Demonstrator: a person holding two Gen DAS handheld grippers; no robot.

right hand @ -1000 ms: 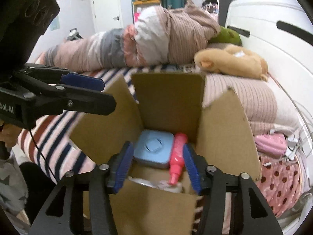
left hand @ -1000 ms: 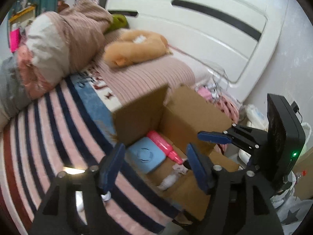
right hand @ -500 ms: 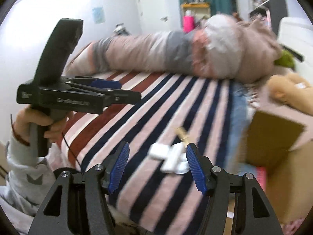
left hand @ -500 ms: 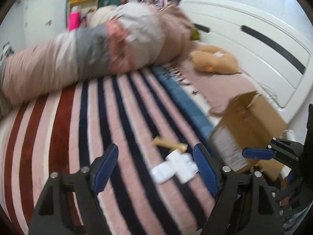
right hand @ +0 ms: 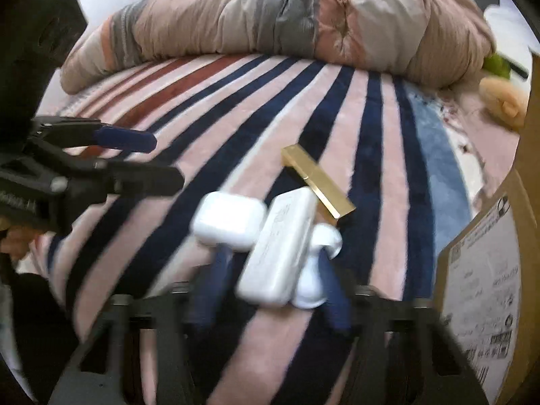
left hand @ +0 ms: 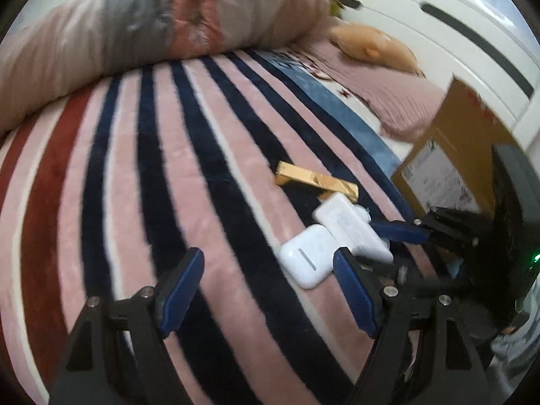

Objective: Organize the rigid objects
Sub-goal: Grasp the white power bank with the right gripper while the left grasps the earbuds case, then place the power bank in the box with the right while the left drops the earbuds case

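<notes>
A white earbud case [left hand: 308, 260] [right hand: 229, 223], a flat white charger box [left hand: 351, 227] [right hand: 280, 253], a small white round piece [right hand: 320, 270] and a gold bar-shaped box [left hand: 315, 180] [right hand: 317, 182] lie together on the striped bed cover. My left gripper [left hand: 270, 287] is open and empty, its right finger beside the earbud case. My right gripper [right hand: 273, 287] is open, its blurred fingers on either side of the charger box, low over the cover. It also shows in the left wrist view [left hand: 401, 233].
A cardboard box [left hand: 455, 155] [right hand: 499, 270] stands at the right, beside the objects. A rolled duvet [right hand: 287, 27] lies along the far side of the bed. A plush toy [left hand: 371, 47] rests by the white headboard [left hand: 455, 17].
Both grippers swung away from the open cardboard box to the left and came down close over the white items and the gold box on the cover.
</notes>
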